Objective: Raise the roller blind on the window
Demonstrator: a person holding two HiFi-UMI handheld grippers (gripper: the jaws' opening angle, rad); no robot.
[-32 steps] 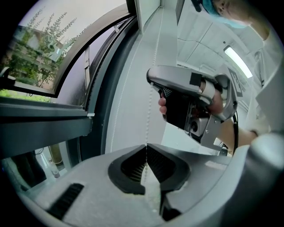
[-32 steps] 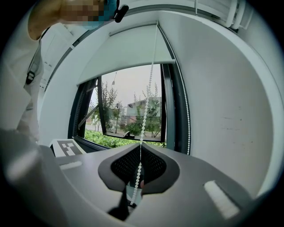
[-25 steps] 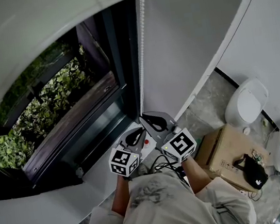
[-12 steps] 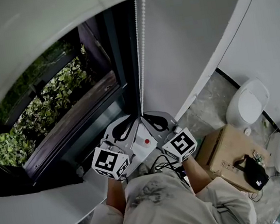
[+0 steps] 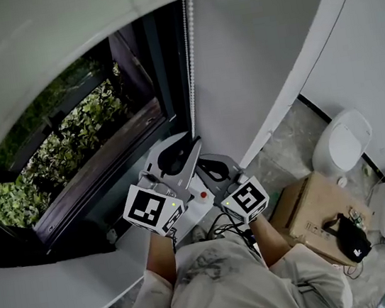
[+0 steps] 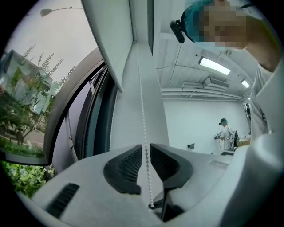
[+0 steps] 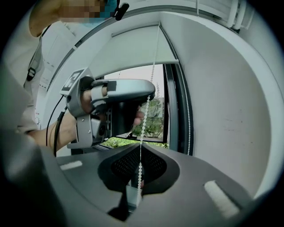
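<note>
Head view, centre of frame: both grippers sit close together at the bead chain [image 5: 192, 49], which hangs down the right edge of the window [image 5: 70, 153]. The left gripper [image 5: 195, 142] is just above the right gripper [image 5: 196, 162]. Right gripper view: jaws closed together, chain pinched between them and running taut up the middle of the frame. Left gripper view: jaws apart, having just been opening; the chain runs through the gap between the pads [image 6: 128, 165], pressed by neither. The roller blind [image 7: 133, 48] covers the upper part of the window, its lower edge across the top centre of the right gripper view, with greenery [image 7: 153, 119] showing below it. Partly raised, by my reckoning. The step looks like a hand-over-hand regrip. To do it well, the right clamp should hold firm while the left is loose, or the blind may creep down. The left should take the chain higher up, centred on the ribbed faces rather than the tips, and close fully before the right lets go. Then pull straight down along the chain's own line; a pull out into the room would likely snag beads at the top. A second strand [image 7: 186, 111] hangs at the right of that view; keep to the one already gripped.
</note>
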